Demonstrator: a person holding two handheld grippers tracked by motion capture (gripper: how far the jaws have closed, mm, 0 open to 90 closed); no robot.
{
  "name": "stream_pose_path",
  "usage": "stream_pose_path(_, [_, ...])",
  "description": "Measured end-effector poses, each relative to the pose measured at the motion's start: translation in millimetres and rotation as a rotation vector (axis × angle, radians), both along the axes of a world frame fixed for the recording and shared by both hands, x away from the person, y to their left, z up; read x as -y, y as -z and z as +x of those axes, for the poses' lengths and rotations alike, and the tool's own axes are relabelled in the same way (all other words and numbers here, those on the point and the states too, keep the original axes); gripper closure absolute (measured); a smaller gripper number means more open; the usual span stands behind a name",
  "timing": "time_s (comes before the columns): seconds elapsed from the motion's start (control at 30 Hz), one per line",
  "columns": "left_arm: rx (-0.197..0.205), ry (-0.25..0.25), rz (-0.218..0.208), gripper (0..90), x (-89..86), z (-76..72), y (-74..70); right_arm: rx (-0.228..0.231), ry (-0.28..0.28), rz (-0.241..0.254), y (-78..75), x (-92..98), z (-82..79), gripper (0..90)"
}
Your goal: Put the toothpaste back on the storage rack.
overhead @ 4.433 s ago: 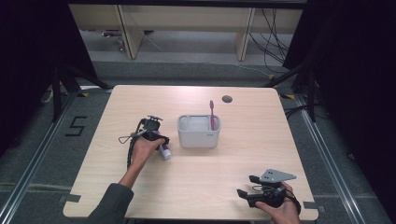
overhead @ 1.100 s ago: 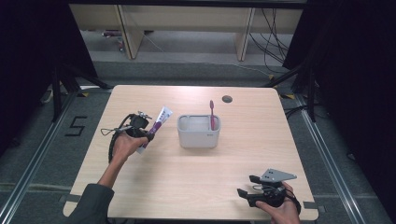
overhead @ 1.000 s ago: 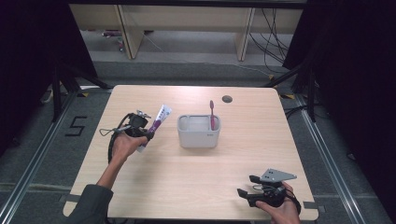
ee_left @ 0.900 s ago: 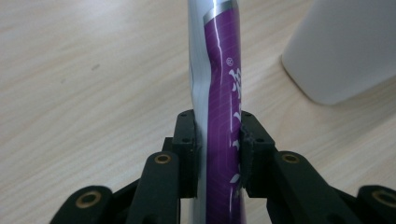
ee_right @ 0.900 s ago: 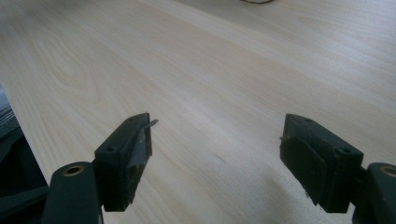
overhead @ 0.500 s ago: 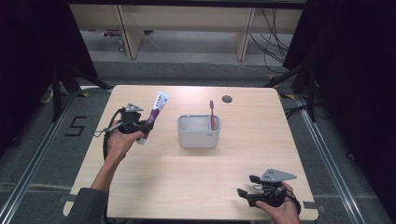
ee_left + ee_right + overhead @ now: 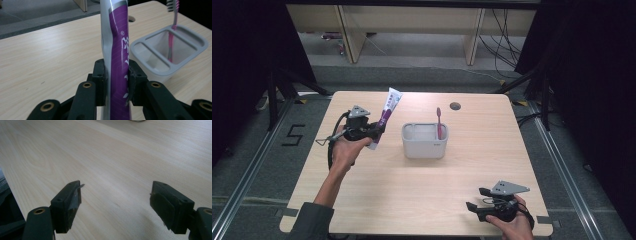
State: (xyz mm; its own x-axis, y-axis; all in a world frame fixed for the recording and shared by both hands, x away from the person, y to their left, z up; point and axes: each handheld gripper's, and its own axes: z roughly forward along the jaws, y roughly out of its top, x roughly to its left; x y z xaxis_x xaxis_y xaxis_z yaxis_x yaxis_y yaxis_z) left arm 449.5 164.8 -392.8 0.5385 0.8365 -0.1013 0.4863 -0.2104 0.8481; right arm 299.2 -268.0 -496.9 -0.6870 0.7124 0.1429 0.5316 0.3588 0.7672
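While the toothpaste tube [image 7: 117, 62] is clamped near its lower end between the fingers [image 7: 101, 80] of the left gripper [image 7: 373, 131], its long axis is held nearly upright, crimped end uppermost, above the left part of the worktop [image 7: 422, 200]. To the tube's right, just beside it, the grey organiser [image 7: 424, 141] is seen, a rounded, matte plastic tub with divided compartments; a pink toothbrush [image 7: 439, 122] is stood in one. The tube is glossy, purple and white, soft-walled and flattened. The right gripper [image 7: 477, 200] is rested near the worktop's front right corner, well apart, its fingers spread wide with nothing between them.
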Motion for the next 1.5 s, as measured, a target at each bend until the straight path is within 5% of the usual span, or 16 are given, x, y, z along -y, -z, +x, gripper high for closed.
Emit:
stream_pose_path(0.2, [0.021,0.018,-0.059,71.4,13.6,1.2,-7.7,0.000,-0.001,-0.001,0.1,0.2,0.2,25.8])
stream_pose_path(0.93, [0.102,0.075,-0.159,71.3,58.8,5.8,-22.6,-0.003,-0.009,0.006,0.0,0.6,0.2,25.8])
stream_pose_path(1.5, [0.178,0.104,-0.228,71.3,83.3,13.8,-12.8,-0.004,-0.008,0.007,-0.1,0.9,0.3,25.8])
